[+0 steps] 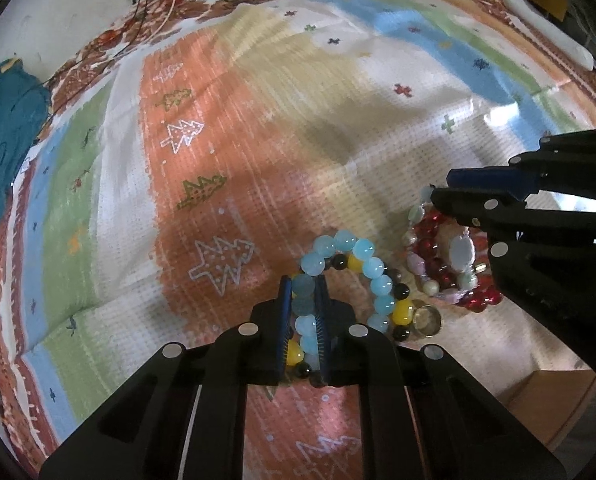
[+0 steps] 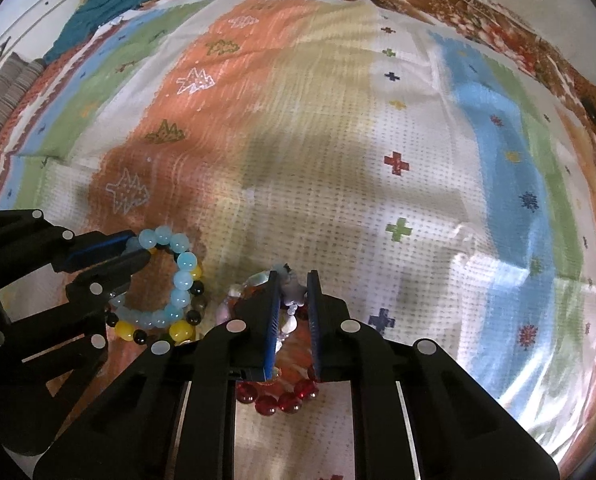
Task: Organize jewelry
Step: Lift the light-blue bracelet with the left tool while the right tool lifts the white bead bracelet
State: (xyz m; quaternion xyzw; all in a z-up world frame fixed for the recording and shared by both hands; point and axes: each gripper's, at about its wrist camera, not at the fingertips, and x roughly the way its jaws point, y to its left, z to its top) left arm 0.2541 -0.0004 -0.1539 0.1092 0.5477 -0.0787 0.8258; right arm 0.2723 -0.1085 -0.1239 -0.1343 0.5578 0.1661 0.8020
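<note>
A light-blue bead bracelet (image 1: 372, 268) lies on the patterned cloth over a yellow-and-black bead bracelet (image 1: 402, 314). My left gripper (image 1: 304, 284) is shut on the blue bracelet's beads; it also shows in the right wrist view (image 2: 138, 246). A red bead bracelet (image 1: 432, 226) and a pale stone bracelet (image 1: 462, 252) lie to the right. My right gripper (image 2: 292, 276) is shut on the pale stone bracelet (image 2: 290, 288), with red beads (image 2: 282, 400) below its fingers. A gold ring (image 1: 426, 320) lies beside the yellow beads.
A colourful striped cloth (image 1: 258, 120) covers the surface. A teal garment (image 1: 6, 128) lies at the far left edge. Thin cables (image 1: 150, 12) run along the back. A brown box corner (image 1: 558, 404) sits at lower right.
</note>
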